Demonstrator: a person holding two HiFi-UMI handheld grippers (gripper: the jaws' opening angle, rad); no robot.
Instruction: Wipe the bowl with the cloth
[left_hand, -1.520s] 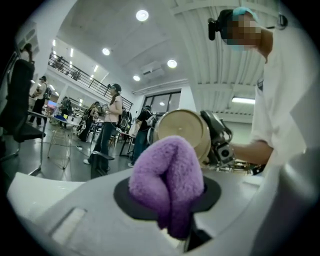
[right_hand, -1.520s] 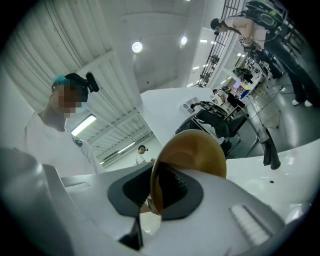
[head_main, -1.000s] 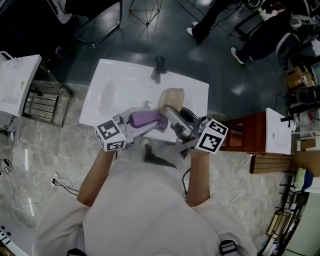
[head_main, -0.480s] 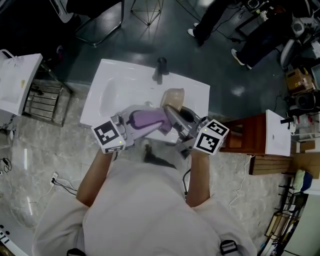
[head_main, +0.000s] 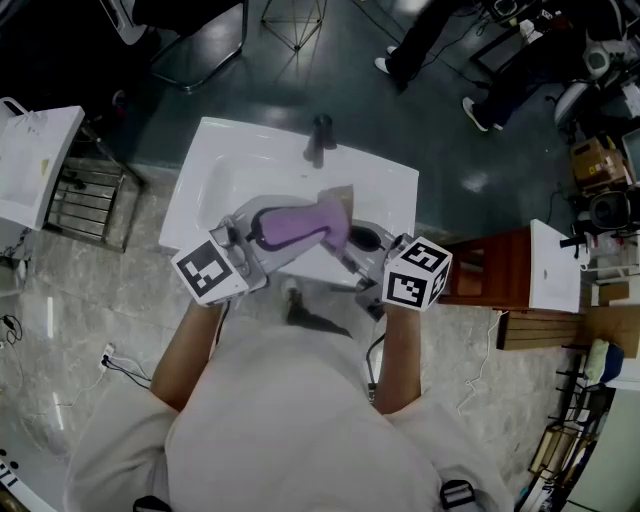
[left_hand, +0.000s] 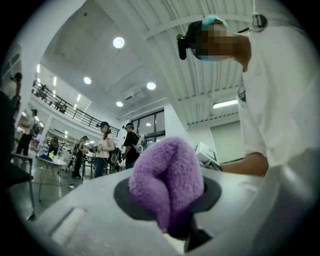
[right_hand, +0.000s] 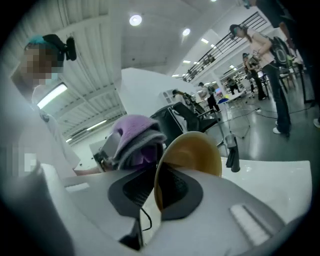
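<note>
Nearest the person, two grippers with marker cubes meet above a white ceramic washbasin (head_main: 215, 170). The left gripper (head_main: 258, 236) has its jaws clamped on a fluffy purple cloth (head_main: 296, 222), which bulges out between the pads in the left gripper view. The right gripper (head_main: 358, 244) is almost closed, pinching the thin rim of a round tan bowl (right_hand: 196, 150) that it holds on edge over the basin.

The cloth lies just left of the bowl and partly over it. From above, only a tan sliver shows past the cloth's far right end, so the two appear to be touching. The cloth's long axis runs left to right, toward the bowl. The left gripper is placed to do the wiping while the right steadies the bowl, and nothing stands between them.

Just beyond, a black tap (head_main: 318, 135) rises at the basin's far edge, near enough to catch a wide stroke. Farther right stands a brown wooden stand (head_main: 495, 265).
</note>
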